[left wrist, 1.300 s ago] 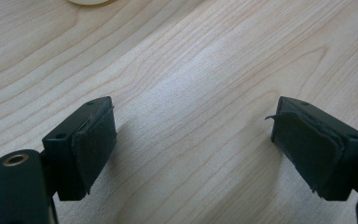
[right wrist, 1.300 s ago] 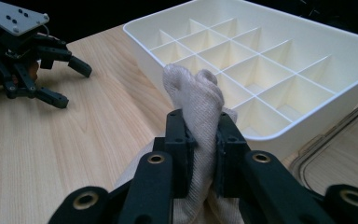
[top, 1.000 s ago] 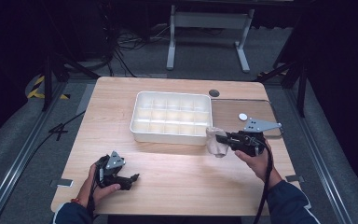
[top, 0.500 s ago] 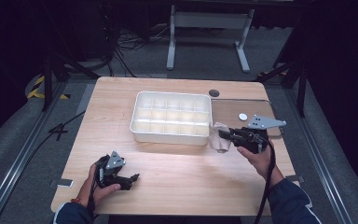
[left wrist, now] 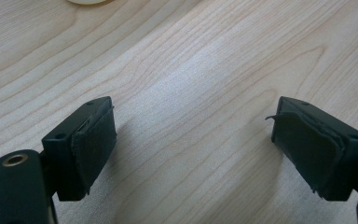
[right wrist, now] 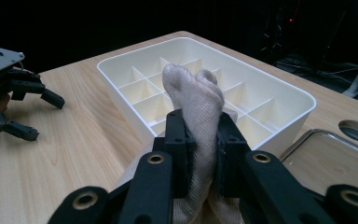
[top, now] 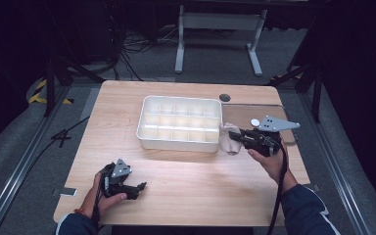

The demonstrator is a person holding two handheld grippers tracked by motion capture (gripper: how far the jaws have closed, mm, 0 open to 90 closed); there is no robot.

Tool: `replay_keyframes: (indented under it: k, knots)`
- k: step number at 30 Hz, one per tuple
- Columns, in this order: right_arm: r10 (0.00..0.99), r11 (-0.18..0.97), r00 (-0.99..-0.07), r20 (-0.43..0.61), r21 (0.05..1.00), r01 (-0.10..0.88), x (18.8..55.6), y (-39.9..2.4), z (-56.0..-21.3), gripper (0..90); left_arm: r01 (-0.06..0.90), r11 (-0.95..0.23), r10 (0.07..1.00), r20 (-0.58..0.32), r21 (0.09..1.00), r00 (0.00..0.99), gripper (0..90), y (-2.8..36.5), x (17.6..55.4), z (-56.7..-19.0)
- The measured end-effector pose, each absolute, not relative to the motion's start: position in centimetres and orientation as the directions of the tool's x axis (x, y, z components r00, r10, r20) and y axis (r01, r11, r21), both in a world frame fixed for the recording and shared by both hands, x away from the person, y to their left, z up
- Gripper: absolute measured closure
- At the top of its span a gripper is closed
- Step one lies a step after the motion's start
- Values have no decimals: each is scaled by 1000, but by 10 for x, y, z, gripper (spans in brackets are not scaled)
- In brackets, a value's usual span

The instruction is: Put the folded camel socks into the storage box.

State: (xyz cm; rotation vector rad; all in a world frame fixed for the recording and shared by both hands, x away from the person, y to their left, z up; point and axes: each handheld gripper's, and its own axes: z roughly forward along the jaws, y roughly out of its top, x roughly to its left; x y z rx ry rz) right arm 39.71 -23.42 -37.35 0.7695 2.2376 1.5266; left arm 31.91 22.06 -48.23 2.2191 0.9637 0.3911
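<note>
Our right gripper [right wrist: 200, 144] is clamped on a beige rolled sock [right wrist: 193, 93], held just beside the right end of the white divided tray [top: 178, 142], at its near corner. Every compartment we can see looks empty, so we judge the work barely begun: sock picked up, not yet set into a cell. Our left gripper [top: 139, 187] rests low at the near left of the wooden table [top: 200, 186], jaws wide apart, nothing between them.

The right gripper view gives us the pinch on the fabric and the tray's partitions close up; the high view gives the whole layout, plus a clear lid [top: 245, 115] lying right of the tray
</note>
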Motion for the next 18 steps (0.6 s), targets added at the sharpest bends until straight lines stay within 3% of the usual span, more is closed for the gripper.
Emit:
replay_keyframes:
  k: [18]
  knots:
    - [607, 326, -794, -31, 921, 214, 423, -206, -360, 787, 535, -492, 735, -2, 687, 678, 138, 221, 318, -483]
